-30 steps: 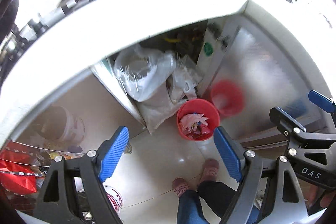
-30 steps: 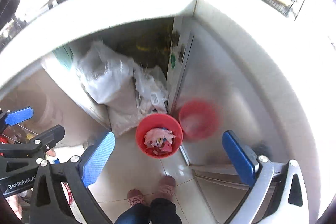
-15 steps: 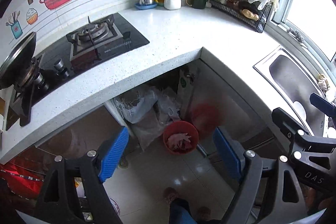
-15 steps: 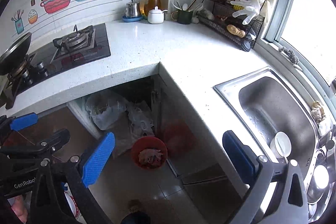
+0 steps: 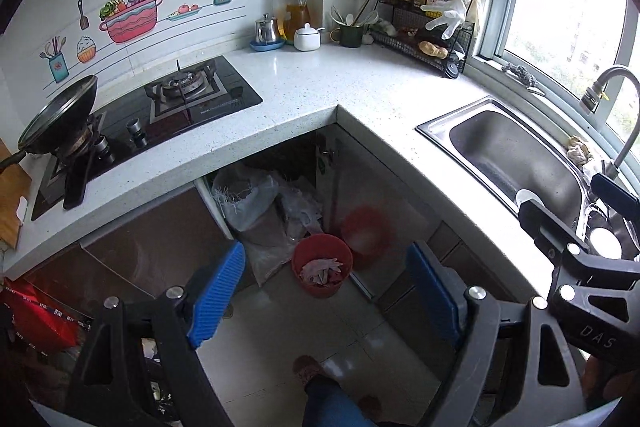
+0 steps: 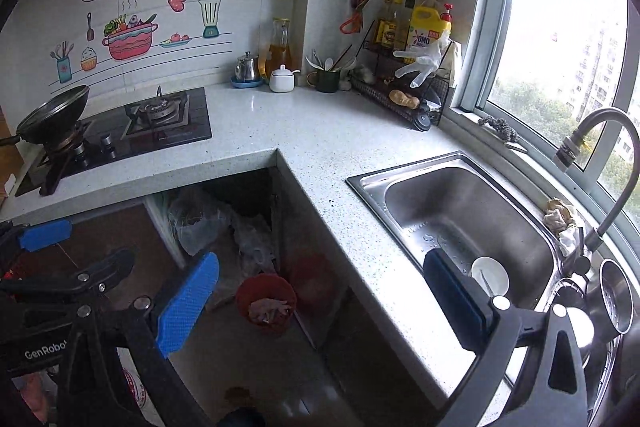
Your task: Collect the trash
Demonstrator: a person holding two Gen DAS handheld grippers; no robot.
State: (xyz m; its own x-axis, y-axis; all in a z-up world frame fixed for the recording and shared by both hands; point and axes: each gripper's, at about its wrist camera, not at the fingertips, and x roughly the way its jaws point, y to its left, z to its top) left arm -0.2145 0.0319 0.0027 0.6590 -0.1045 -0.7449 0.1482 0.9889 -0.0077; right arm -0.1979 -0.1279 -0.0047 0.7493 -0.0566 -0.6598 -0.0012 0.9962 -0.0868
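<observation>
Trash (image 5: 320,270) sits in one red bin (image 5: 322,264) on the floor under the inner corner of the L-shaped counter (image 5: 360,83), pinkish crumpled pieces heaped inside, count of pieces not readable, no clear long axis; bin upright, mouth facing up

Left to right in left wrist view: one dark wok (image 5: 58,113) tilted on the left burner, one black gas hob (image 5: 160,115) with two burners, one steel pot (image 5: 267,29) on a blue saucer, one white lidded jar (image 5: 307,37), one green mug (image 5: 351,35) with utensils in it, one black wire rack (image 5: 424,43) with bottles and a yellow jug, one clear glove draped on it, one steel sink (image 5: 508,155), one curved tap (image 5: 608,87)

Below counter: open cupboard with plastic bags (image 5: 256,203) just left of the bin, red reflection of the bin on the shiny cabinet door beside it

Left gripper (image 5: 326,289) jaws wide apart, nothing between the blue pads, bin seen in the gap far below. Right gripper (image 6: 320,307) also spread wide, nothing held, one pad over the floor side, the other over the sink edge; one white bowl (image 6: 490,275) in the sink

Person's leg and slipper (image 5: 310,367) at the bottom edge
</observation>
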